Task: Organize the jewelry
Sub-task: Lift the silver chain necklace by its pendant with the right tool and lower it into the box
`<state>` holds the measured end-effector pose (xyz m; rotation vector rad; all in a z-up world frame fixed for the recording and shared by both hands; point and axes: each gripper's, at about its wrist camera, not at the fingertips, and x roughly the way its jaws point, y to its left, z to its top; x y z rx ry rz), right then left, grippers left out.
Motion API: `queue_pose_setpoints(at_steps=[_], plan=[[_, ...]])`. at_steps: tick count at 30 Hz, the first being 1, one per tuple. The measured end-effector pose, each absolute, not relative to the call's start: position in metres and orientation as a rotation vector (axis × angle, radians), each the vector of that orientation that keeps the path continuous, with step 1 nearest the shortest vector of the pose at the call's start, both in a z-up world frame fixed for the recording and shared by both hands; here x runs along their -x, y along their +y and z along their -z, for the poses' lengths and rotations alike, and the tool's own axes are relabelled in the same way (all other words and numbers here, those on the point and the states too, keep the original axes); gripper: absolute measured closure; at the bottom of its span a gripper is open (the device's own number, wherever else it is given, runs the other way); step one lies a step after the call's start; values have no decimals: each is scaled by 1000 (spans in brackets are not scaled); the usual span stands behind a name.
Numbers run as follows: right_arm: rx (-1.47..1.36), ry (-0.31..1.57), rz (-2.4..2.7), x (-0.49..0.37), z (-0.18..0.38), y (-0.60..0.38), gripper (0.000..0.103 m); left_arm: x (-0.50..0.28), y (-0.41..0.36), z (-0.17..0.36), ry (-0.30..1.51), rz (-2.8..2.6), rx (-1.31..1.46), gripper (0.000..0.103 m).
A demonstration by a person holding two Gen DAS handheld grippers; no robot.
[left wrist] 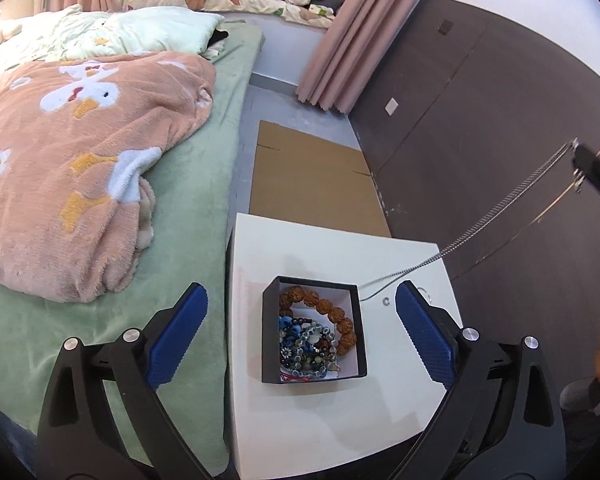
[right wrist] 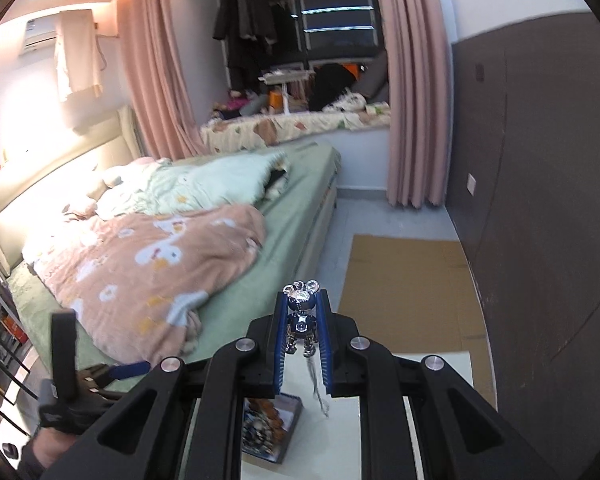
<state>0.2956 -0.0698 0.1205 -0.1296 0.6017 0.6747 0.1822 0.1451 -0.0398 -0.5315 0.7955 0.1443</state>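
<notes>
A black box (left wrist: pixel 314 330) with a white lining sits on the white table (left wrist: pixel 332 420); it holds a brown bead bracelet (left wrist: pixel 332 312) and blue-green bead bracelets (left wrist: pixel 304 346). My left gripper (left wrist: pixel 302 336) is open, its blue pads either side of the box above it. My right gripper (right wrist: pixel 302 308) is shut on a silver bear pendant (right wrist: pixel 301 320), lifted high. Its silver chain (left wrist: pixel 496 208) hangs from the right gripper (left wrist: pixel 580 160) down to the table beside the box. The box also shows in the right wrist view (right wrist: pixel 270 428).
A small silver ring (left wrist: pixel 386 302) lies on the table right of the box. A bed with a pink blanket (left wrist: pixel 80 168) stands to the left. Flat cardboard (left wrist: pixel 312 180) lies on the floor beyond the table. A dark wall panel (left wrist: pixel 480 120) runs along the right.
</notes>
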Motion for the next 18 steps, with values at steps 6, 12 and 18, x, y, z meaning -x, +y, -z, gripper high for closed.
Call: queue_pose_setpoints(at_steps=[6, 12, 18], plan=[[160, 539, -724, -275, -156, -43, 89, -172, 155, 33, 769, -160, 546, 9], [180, 505, -756, -265, -174, -21, 89, -164, 165, 32, 757, -174, 563, 9], [185, 519, -756, -268, -168, -12, 89, -156, 175, 33, 750, -189, 578, 9]])
